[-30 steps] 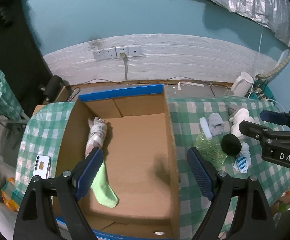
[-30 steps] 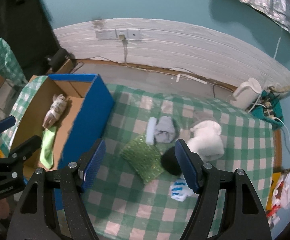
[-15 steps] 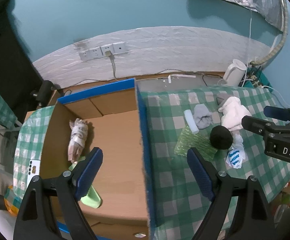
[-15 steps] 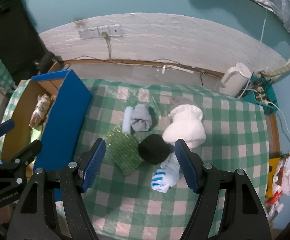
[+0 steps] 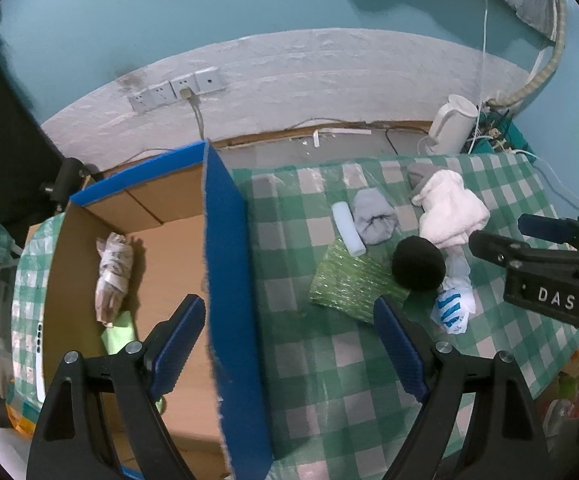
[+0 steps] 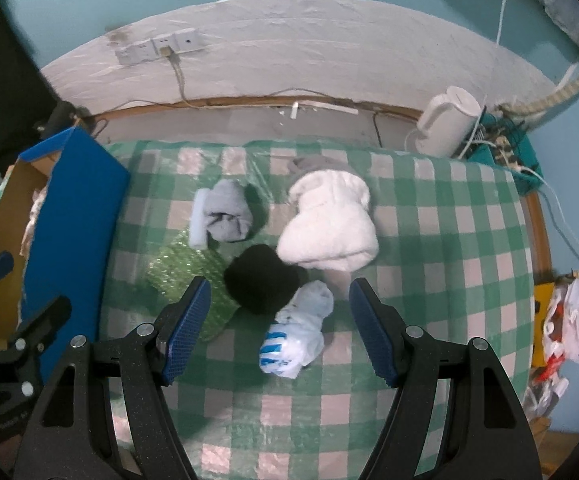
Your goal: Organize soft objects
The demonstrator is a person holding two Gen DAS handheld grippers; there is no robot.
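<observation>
Left wrist view looks steeply down: the left gripper [image 5: 285, 344] hangs with jaws spread and nothing between them, straddling the blue wall of the box [image 5: 225, 264]. One pad sits over the box interior, the other over the checked table [image 5: 329, 364]. The right gripper [image 6: 279, 324] also points steeply down, jaws spread and empty, above the pile of soft things on the table.

Six soft things lie there, close together: a white towel [image 6: 329, 228], a grey sock [image 6: 227, 216], a white roll [image 6: 198, 220] touching the sock, a black ball [image 6: 261, 280], a green sponge [image 6: 185, 268], and a blue-striped sock [image 6: 295, 328] directly between the right pads. Two more lie inside the box: a patterned bundle [image 5: 113, 272] and a light green cloth [image 5: 121, 330].

Only the left view shows the box floor and its two items; the right view shows the whole pile unobstructed. A kettle [image 6: 445, 122] stands beyond the table.
</observation>
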